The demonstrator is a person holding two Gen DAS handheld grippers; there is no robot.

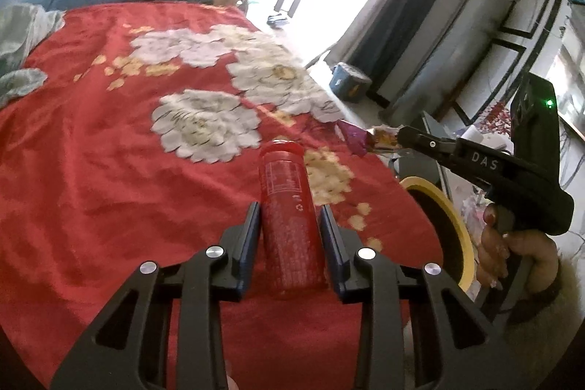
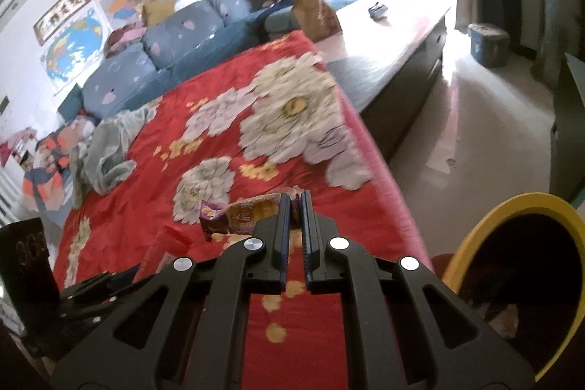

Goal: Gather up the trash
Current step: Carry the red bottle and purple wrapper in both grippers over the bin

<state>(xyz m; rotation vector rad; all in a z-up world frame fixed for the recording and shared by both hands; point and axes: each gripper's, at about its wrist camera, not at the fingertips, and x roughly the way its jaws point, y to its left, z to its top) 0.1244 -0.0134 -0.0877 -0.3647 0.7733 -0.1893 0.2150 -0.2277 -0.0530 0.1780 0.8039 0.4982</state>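
Left tongs [image 1: 290, 218] clamped on a red can [image 1: 289, 218], pads pressed to both of its sides, can pointing straight ahead along the fingers and carried clear of the red flowered blanket [image 1: 109, 152] beneath. Printed label on the can too blurred to read.

Right tongs [image 2: 295, 203] pinched tight on a crinkled snack wrapper [image 2: 237, 214], purple at one end, yellow-orange in the middle, hanging off to the left of the tips and held above the blanket. Same pair seen from the left wrist view, out to the right and a little ahead of the can, wrapper [image 1: 365, 137] dangling from the tips, hand [image 1: 497, 254] wrapped round the grip, fluffy pale sleeve at the wrist.

Just below and to the right of the right tongs: yellow-rimmed bin [image 2: 475, 243], dark inside, standing beside the bed edge; contents not clear. From the left wrist view, same bin [image 1: 449, 211] sitting between the can and the hand.

Further out ahead: white and gold flower print across the blanket, rumpled grey-green cloth [image 2: 106, 152] off to the far left, blue sofa [image 2: 175, 42] beyond it, maps and framed calligraphy on the wall behind. Off to the right, pale floor, small blue box [image 2: 488, 44] by dark curtains, bright glare from the doorway.
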